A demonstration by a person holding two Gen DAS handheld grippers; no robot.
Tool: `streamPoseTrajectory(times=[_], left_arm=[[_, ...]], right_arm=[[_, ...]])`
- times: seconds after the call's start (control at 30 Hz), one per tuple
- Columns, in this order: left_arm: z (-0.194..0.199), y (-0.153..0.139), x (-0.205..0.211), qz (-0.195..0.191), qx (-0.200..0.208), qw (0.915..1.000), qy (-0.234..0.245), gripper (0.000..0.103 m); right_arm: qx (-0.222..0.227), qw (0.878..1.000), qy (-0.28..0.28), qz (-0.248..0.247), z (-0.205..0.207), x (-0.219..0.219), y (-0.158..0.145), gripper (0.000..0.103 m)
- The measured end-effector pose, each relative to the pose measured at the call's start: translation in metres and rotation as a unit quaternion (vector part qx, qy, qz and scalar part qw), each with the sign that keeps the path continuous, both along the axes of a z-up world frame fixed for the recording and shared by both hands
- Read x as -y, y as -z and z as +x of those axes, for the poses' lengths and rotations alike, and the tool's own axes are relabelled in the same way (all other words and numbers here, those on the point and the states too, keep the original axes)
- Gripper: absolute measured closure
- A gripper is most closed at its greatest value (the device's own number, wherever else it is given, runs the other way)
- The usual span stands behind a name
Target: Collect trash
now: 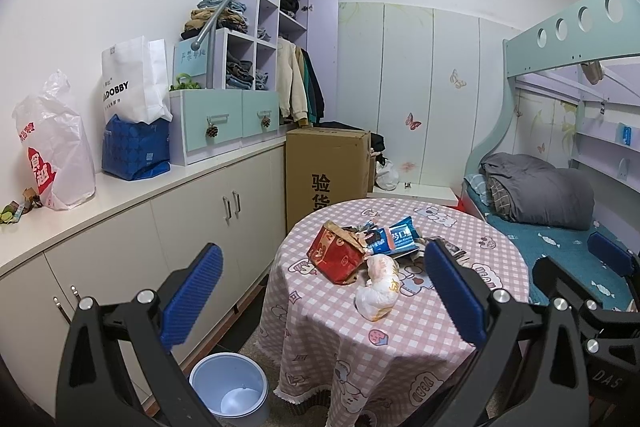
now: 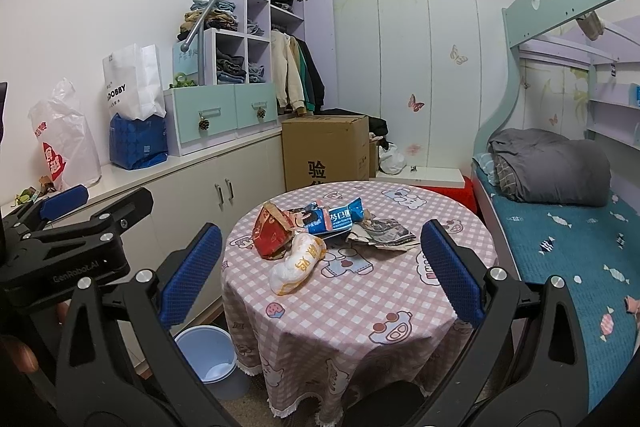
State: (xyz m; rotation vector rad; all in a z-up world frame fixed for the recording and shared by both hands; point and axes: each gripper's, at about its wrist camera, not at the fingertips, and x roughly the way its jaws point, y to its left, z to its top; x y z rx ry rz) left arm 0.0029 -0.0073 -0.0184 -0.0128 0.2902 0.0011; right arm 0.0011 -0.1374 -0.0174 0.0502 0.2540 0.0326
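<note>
The round worktop, under a pink checked cloth, carries all the trash in a loose heap near its middle, and a pale blue bin stands open on the floor just beside its left edge. Largest in the heap is a red bag, crumpled and partly open; behind it lies a blue wrapper, to the right some crumpled newspaper, and nearest the front a white wrapper with orange print. The step in hand looks like the first reach: the white wrapper is the easiest start, lying clear at the front, and should be pinched across its bunched middle so the cloth is not caught. The left tool and the right tool are both spread wide, holding and touching nothing, well short of the heap.
</note>
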Motion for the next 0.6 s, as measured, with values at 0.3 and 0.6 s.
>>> streamPoseTrajectory(times=[0.3, 0.6], left_arm=[[0.0005, 0.0001, -0.0002, 0.001, -0.001, 1.0000, 0.000, 0.004], [-0.0002, 0.0044, -0.0037, 0.001, -0.003, 1.0000, -0.002, 0.004]], right_arm=[[-0.001, 1.000, -0.002, 0.000, -0.0016, -0.0036, 0.0091, 0.006], [-0.003, 1.000, -0.003, 0.000, 0.0025, -0.0068, 0.0071, 0.006]])
